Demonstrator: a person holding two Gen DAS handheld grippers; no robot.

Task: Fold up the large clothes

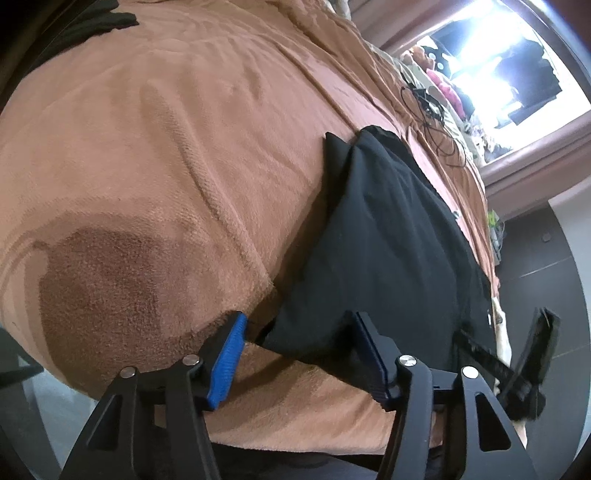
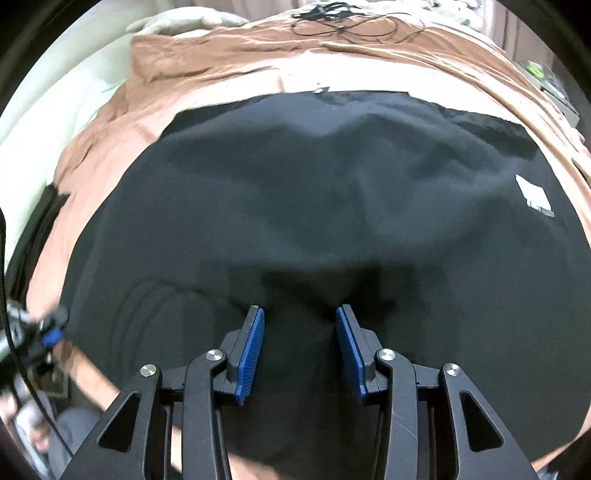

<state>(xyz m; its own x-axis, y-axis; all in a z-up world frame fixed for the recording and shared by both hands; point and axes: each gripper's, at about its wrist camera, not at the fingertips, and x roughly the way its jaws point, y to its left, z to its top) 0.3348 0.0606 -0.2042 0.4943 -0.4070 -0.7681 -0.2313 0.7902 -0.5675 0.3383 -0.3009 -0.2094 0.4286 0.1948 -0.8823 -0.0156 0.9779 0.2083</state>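
Observation:
A large black garment (image 2: 332, 206) lies spread on a brown blanket (image 2: 207, 77) on a bed, with a white label (image 2: 535, 195) near its right side. In the left wrist view the garment (image 1: 384, 236) lies to the right, its near corner between my fingers. My left gripper (image 1: 299, 325) is open at the bed's near edge, around that corner without pinching it. My right gripper (image 2: 300, 314) is open just above the garment's near part. The right gripper also shows at the right edge of the left wrist view (image 1: 509, 343).
The brown blanket (image 1: 155, 155) covers the bed. Black cables (image 2: 343, 22) lie at the far end of the bed, also in the left wrist view (image 1: 428, 107). Another dark cloth (image 1: 96, 18) lies at the far left. A bright window (image 1: 491, 62) and dark floor tiles (image 1: 535, 258) are beyond.

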